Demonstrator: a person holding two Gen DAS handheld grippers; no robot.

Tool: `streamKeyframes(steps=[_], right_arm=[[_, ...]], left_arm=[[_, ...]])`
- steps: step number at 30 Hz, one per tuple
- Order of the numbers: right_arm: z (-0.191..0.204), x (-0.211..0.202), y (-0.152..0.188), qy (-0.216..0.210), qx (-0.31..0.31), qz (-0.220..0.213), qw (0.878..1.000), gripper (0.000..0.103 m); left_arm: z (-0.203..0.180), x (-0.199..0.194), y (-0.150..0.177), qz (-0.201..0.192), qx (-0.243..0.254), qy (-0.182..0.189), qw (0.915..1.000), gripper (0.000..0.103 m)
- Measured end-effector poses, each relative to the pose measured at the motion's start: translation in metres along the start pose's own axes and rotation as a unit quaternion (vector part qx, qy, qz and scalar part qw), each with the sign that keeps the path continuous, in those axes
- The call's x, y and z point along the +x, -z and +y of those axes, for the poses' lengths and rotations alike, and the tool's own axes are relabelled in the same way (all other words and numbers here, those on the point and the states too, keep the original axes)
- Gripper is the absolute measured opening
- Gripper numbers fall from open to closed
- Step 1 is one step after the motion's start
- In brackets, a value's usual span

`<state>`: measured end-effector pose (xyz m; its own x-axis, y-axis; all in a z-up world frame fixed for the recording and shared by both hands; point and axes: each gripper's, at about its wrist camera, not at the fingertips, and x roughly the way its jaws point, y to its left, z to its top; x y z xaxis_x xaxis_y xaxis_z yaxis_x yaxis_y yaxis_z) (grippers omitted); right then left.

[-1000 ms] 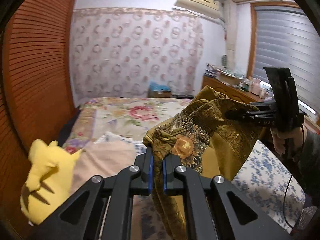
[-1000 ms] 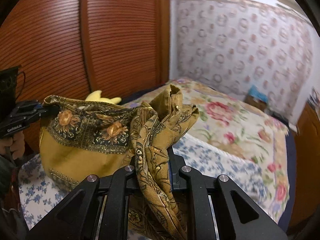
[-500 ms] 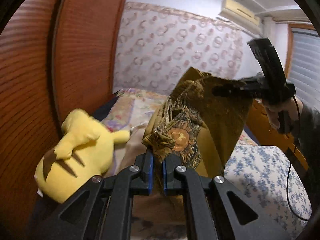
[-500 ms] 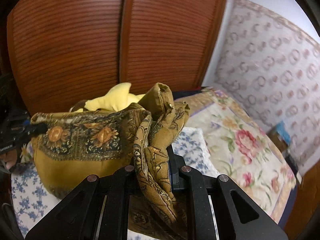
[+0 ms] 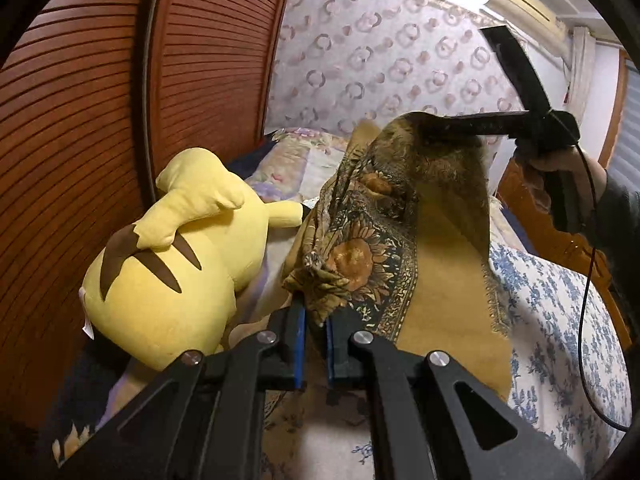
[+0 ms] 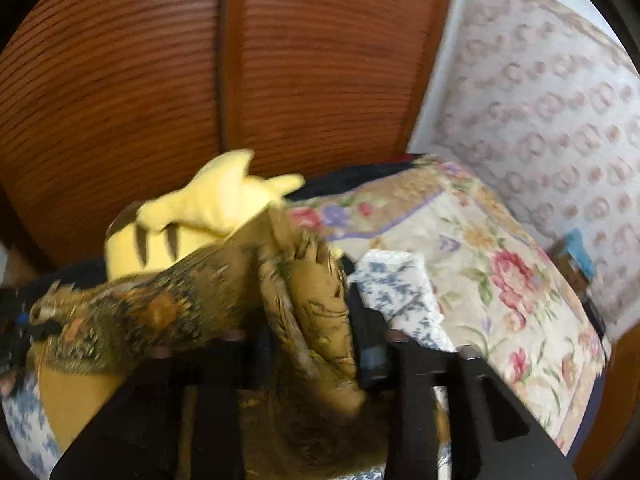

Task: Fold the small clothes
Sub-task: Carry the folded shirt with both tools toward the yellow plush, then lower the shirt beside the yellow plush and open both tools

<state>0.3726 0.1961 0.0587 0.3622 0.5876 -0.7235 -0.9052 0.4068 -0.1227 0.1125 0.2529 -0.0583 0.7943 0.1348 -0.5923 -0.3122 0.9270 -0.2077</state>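
A mustard cloth (image 5: pixel 440 280) with a dark sunflower border hangs stretched between my two grippers over the bed. My left gripper (image 5: pixel 313 332) pinches a bunched corner between its blue pads, though the jaws are starting to open. In the left wrist view my right gripper (image 5: pixel 432 130) reaches the cloth's upper corner. In the blurred right wrist view the right gripper (image 6: pixel 316 344) has its jaws opening wide. The cloth (image 6: pixel 160 312) bunches loosely between them, and the pads do not press it.
A yellow plush toy (image 5: pixel 172 264) lies close on the left against brown louvred wardrobe doors (image 5: pixel 100 100). The bed has a blue-flowered sheet (image 5: pixel 560 320) and a floral quilt (image 6: pixel 500 280). A folded blue-flowered piece (image 6: pixel 396 288) lies by the right gripper. A person's hand (image 5: pixel 548 176) holds the right gripper.
Both grippers swung with the cloth toward the wardrobe and plush toy and came lower. The right jaws, which were shut on the cloth, have spread apart.
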Motion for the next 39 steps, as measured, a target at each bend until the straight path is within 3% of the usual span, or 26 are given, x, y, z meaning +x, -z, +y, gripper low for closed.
streamKeyframes(steps=[6,10,14,18,23,29,39], right_arm=[[-0.014,-0.028,0.015,0.052,0.039,-0.048,0.997,0.053],[-0.003,-0.026,0.037,0.004,0.041,-0.028,0.999,0.054],[0.011,-0.008,0.059,-0.020,0.049,-0.002,0.999,0.054],[0.018,0.023,0.077,-0.008,0.058,0.014,0.998,0.057],[0.017,0.015,0.081,0.000,0.084,0.002,0.997,0.059],[0.024,-0.031,0.097,0.016,0.107,-0.013,0.994,0.059],[0.045,-0.155,0.155,0.067,0.146,-0.072,0.984,0.062]], left_arm=[[-0.002,-0.006,-0.006,-0.007,0.015,-0.007,0.9998,0.020],[-0.001,-0.017,-0.011,-0.025,0.017,-0.015,0.9994,0.032],[-0.003,-0.028,-0.015,-0.039,0.021,-0.014,0.9989,0.038],[-0.012,-0.043,-0.018,-0.050,0.030,0.000,0.9983,0.041],[-0.026,-0.057,-0.018,-0.060,0.043,0.005,0.9972,0.045],[-0.050,-0.072,-0.016,-0.067,0.066,0.022,0.9953,0.049],[-0.099,-0.092,-0.005,-0.069,0.104,0.044,0.9913,0.050]])
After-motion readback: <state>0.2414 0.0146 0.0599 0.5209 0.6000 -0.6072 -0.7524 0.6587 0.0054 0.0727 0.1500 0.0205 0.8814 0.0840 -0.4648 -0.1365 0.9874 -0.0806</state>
